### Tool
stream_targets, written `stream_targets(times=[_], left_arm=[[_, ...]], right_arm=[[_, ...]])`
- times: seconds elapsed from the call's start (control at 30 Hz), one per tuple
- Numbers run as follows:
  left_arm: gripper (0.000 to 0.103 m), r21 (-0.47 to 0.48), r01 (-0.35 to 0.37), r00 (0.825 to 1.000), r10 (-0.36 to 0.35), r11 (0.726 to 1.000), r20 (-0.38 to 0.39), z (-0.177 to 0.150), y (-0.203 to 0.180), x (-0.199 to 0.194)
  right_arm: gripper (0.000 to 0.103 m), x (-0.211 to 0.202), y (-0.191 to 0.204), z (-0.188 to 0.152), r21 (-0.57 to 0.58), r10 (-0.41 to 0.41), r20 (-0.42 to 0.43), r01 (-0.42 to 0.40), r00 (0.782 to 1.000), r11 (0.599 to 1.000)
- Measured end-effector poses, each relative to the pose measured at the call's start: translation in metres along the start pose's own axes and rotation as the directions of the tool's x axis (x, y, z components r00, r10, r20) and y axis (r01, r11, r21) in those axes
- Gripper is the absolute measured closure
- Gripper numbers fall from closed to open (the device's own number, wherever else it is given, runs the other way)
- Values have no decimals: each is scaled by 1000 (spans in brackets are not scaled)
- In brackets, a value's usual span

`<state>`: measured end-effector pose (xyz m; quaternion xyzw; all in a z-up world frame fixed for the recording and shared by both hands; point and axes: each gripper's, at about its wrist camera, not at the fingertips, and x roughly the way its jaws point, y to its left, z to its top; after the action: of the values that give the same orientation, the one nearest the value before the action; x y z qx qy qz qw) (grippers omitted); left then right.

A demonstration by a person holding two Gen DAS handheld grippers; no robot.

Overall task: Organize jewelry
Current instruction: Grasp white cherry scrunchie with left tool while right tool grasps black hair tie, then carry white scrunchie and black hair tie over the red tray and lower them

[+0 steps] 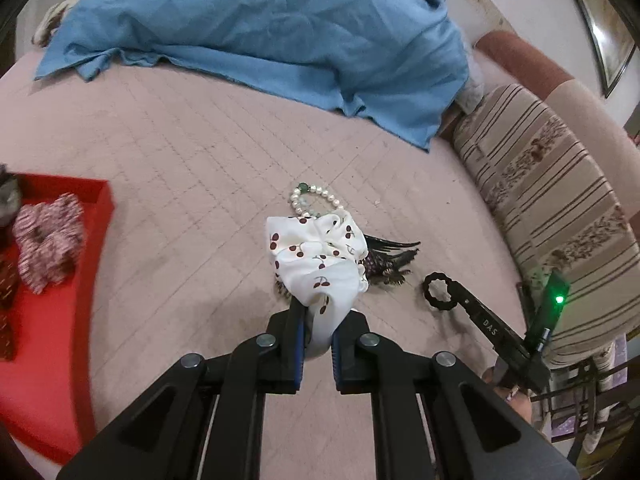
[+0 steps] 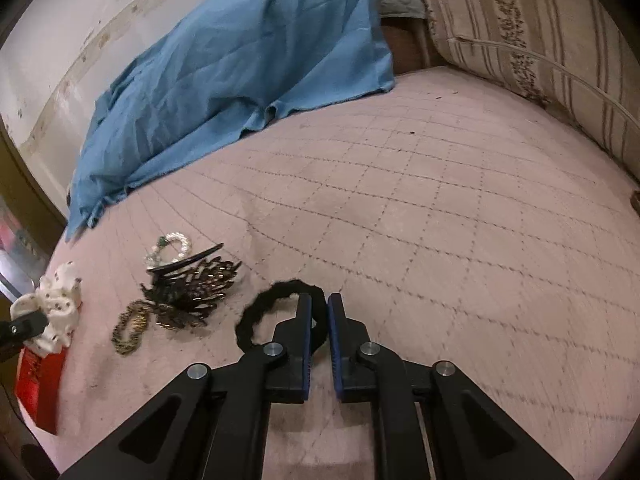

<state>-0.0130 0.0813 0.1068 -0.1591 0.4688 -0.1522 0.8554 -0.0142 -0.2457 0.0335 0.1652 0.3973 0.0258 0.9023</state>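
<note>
My left gripper (image 1: 318, 320) is shut on a white cherry-print scrunchie (image 1: 316, 254) and holds it just above the pink quilt; it also shows in the right wrist view (image 2: 56, 304). Behind it lie a pearl bracelet (image 1: 316, 200) and dark hair claws (image 1: 390, 258). My right gripper (image 2: 319, 304) is shut on a black hair tie (image 2: 276, 312); the tie also shows in the left wrist view (image 1: 438, 292). A red box (image 1: 52, 320) at the left holds a pink striped scrunchie (image 1: 48, 240). A beaded gold bracelet (image 2: 130, 326) lies beside the claws (image 2: 192, 288).
A blue cloth (image 1: 260, 36) covers the far part of the bed. A striped pillow (image 1: 552, 208) lies along the right edge. The pink quilt (image 2: 440, 220) stretches wide to the right of my right gripper.
</note>
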Motion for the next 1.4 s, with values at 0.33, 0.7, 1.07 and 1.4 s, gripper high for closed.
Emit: stream_targets(times=[0.33, 0.7, 1.07, 1.4], left_arm=[[93, -41, -113, 990, 116, 993, 82, -28, 55, -71], [93, -240, -191, 962, 230, 952, 144, -60, 149, -132], [93, -328, -311, 925, 364, 892, 112, -78, 219, -148], [92, -329, -356, 919, 392, 875, 48, -74, 260, -134]], right_arm=[[95, -60, 26, -20, -17, 55, 34, -55, 998, 998], [95, -93, 124, -27, -201, 186, -6, -183, 983, 962], [95, -81, 249, -48, -358, 319, -161, -357, 934, 863], [95, -38, 362, -88, -450, 334, -342, -465, 878, 762]])
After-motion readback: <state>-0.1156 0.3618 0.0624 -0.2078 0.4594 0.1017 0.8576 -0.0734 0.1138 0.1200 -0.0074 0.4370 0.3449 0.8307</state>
